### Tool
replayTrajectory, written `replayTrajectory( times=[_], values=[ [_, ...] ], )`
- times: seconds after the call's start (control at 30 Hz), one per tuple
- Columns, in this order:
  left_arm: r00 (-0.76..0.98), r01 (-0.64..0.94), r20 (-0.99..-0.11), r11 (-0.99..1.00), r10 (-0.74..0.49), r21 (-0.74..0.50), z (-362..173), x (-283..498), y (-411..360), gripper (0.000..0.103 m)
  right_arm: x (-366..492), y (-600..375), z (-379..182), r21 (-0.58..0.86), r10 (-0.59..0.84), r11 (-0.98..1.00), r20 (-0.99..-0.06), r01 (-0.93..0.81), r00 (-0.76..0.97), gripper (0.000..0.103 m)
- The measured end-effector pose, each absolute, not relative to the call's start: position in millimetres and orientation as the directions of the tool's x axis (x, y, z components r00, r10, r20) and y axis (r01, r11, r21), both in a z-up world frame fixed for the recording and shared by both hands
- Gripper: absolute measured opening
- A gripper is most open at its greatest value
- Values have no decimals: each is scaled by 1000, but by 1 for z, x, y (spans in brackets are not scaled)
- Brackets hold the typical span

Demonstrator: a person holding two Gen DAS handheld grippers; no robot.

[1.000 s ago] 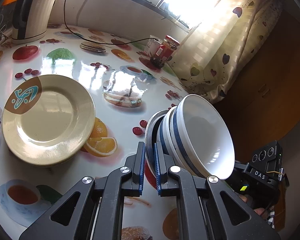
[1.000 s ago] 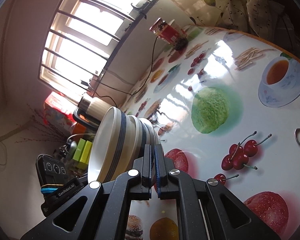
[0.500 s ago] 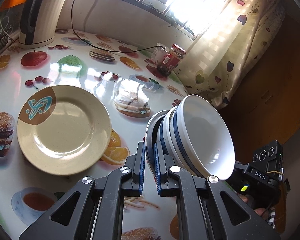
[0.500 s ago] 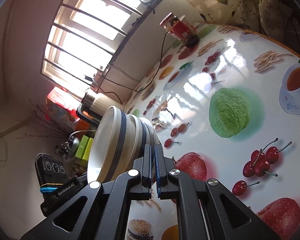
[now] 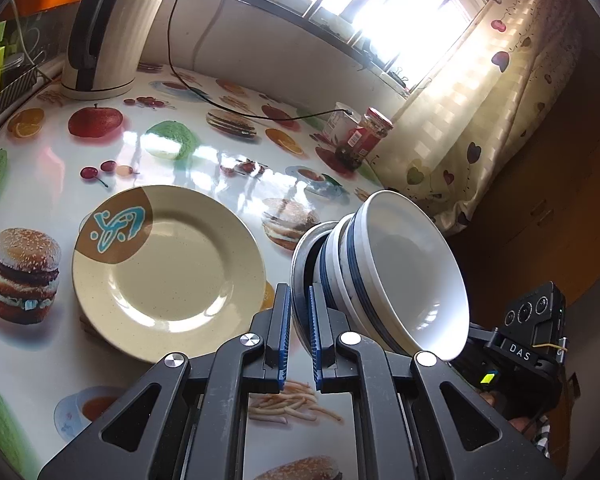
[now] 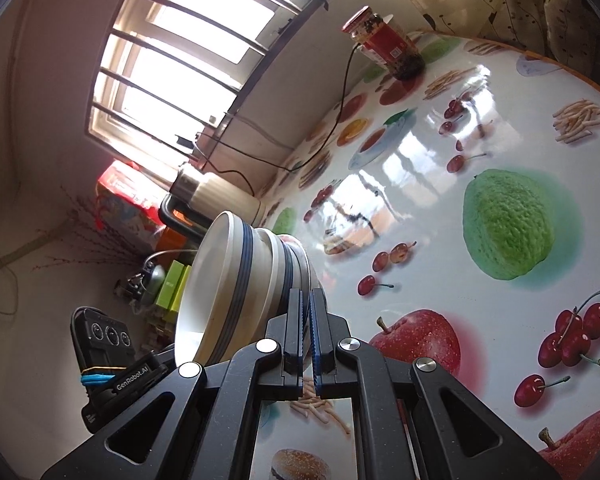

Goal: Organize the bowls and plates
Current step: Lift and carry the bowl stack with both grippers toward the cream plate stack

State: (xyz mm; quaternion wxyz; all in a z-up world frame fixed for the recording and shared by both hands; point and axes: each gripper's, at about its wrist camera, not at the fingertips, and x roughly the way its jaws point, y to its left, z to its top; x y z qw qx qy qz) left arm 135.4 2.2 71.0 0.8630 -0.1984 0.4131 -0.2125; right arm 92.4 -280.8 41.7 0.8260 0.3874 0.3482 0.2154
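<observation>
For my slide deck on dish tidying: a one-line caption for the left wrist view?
Left gripper clamps the rim of a tilted stack of bowls beside a cream plate on the fruit-print table.

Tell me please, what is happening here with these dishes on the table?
A person is holding a gripper in each hand, and both grip one stack of bowls from opposite sides. The left gripper and the right gripper each have their jaws shut on the rim of the metal plate under the bowls. The stack is lifted above the table and tilted. A cream plate with a brown and blue mark lies flat on the table, beside the stack.
</observation>
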Motion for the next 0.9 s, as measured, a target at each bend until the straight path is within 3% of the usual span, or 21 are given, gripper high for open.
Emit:
replayTrajectory(
  times=[0.9],
  values=[
    [627, 95, -633, 851, -454, -517, 64, 148, 60, 8, 147, -218, 40, 779, 688, 610, -431, -143, 584, 5]
  ],
)
